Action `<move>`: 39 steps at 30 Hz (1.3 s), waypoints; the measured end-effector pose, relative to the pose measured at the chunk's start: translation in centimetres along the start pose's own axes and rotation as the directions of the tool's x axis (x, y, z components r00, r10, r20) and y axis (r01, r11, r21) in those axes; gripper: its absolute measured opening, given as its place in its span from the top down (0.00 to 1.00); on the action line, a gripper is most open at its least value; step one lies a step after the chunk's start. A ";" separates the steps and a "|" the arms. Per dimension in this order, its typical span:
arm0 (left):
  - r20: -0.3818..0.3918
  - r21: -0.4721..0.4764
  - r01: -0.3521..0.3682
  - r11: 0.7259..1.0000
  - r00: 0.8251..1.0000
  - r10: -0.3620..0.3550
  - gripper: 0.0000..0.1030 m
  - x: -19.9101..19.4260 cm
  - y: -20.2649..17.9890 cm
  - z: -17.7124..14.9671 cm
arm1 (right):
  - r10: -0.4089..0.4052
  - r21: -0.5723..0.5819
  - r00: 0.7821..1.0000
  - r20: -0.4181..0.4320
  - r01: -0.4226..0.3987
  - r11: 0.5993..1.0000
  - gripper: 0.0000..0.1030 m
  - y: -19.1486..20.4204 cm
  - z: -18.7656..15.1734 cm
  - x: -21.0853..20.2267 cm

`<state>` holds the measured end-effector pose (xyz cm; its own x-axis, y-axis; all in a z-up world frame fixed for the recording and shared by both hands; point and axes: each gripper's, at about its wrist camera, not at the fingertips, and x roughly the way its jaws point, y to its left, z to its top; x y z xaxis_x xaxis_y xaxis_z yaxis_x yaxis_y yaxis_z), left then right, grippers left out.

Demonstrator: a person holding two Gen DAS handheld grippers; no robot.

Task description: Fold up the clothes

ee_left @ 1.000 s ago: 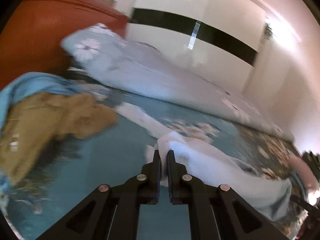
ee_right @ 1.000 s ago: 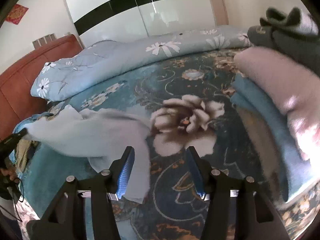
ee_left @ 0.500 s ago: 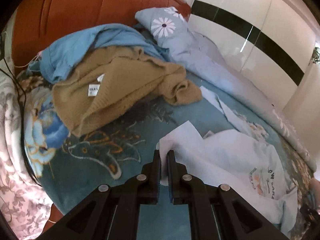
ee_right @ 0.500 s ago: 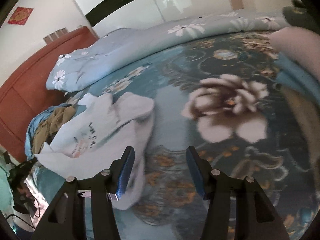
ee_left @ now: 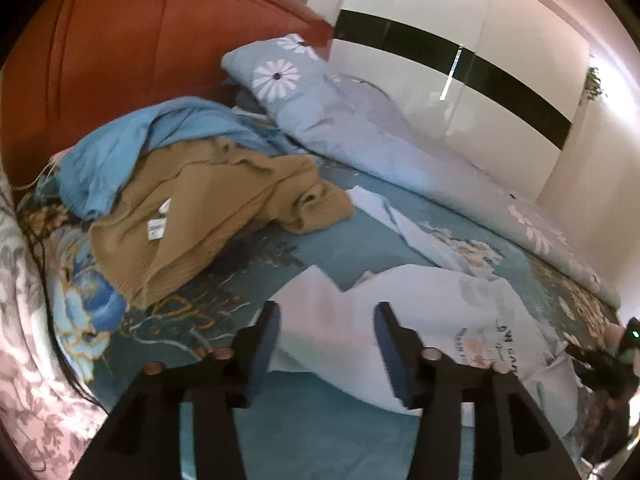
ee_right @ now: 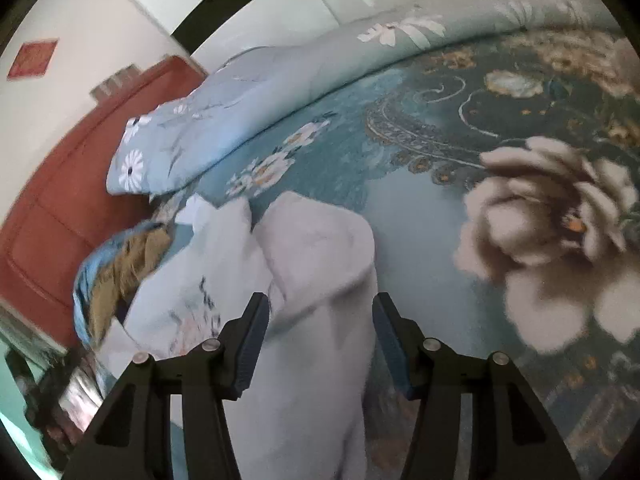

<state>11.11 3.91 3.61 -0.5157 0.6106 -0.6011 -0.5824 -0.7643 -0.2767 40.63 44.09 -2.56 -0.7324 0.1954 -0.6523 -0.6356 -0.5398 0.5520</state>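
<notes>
A pale blue-white printed T-shirt (ee_left: 432,312) lies loosely spread on the teal floral bedspread (ee_left: 320,432). My left gripper (ee_left: 326,340) hovers over one corner of it; its jaws are opening, and the cloth lies between them without the pads pressing on it. In the right wrist view the same T-shirt (ee_right: 304,264) lies crumpled below my right gripper (ee_right: 318,336), which stands open above a fold of it, not gripping. A mustard knitted sweater (ee_left: 208,208) and a blue garment (ee_left: 132,152) are heaped near the headboard.
An orange-brown headboard (ee_left: 132,48) stands at the left. A light blue daisy-print duvet and pillow (ee_left: 340,120) run along the far side. White wardrobe doors with a black band (ee_left: 460,64) stand behind. A pink flowered blanket (ee_left: 20,320) hangs at the left edge.
My left gripper has let go of the T-shirt corner and its jaws have parted. The T-shirt has dropped from mid-air onto the bed. Both grippers swung toward the headboard side.
</notes>
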 end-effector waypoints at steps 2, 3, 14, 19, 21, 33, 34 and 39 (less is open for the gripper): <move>-0.021 0.015 0.022 1.000 1.000 -0.022 0.45 0.5 -0.9 0.0 | -0.001 0.042 1.000 -0.010 0.002 0.999 0.46 -0.6 0.5 0.7; -0.032 0.022 0.027 0.999 0.999 -0.027 0.44 0.8 -1.4 -0.1 | 0.002 0.063 1.000 -0.018 -0.001 0.998 0.47 -0.9 0.6 1.0; -0.164 0.179 0.146 0.973 0.980 -0.117 0.42 5.6 -9.5 -0.3 | -0.062 0.036 0.980 0.187 0.056 0.998 0.91 -2.2 0.7 -5.9; -0.205 0.247 0.192 0.950 0.968 -0.143 0.39 8.1 -12.9 0.5 | -0.245 0.043 0.923 0.297 0.243 0.969 0.91 -4.1 -0.8 -11.7; -0.228 0.260 0.213 0.942 0.961 -0.155 0.38 9.6 -14.2 1.0 | -0.297 0.034 0.905 0.304 0.301 0.953 0.91 -4.3 -1.5 -12.9; -0.346 0.297 0.145 0.944 0.938 -0.035 0.37 20.1 -16.0 3.1 | -0.307 0.010 0.914 0.266 0.316 0.949 0.97 -5.7 -3.2 -15.5; -0.334 0.320 0.123 0.939 0.943 -0.010 0.37 20.6 -16.0 3.4 | -0.271 0.001 0.928 0.255 0.280 0.960 0.97 -5.2 -3.1 -14.9; -0.396 0.361 0.119 0.925 0.917 0.037 0.35 22.9 -15.3 3.2 | -0.113 -0.088 0.979 0.172 0.129 0.988 0.96 -2.0 -1.7 -10.4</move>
<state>6.23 30.26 -3.47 -0.2453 0.4499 -0.8588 -0.8271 -0.5591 -0.0567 49.88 41.75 2.24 -0.6871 0.3926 -0.6113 -0.7009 -0.5796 0.4156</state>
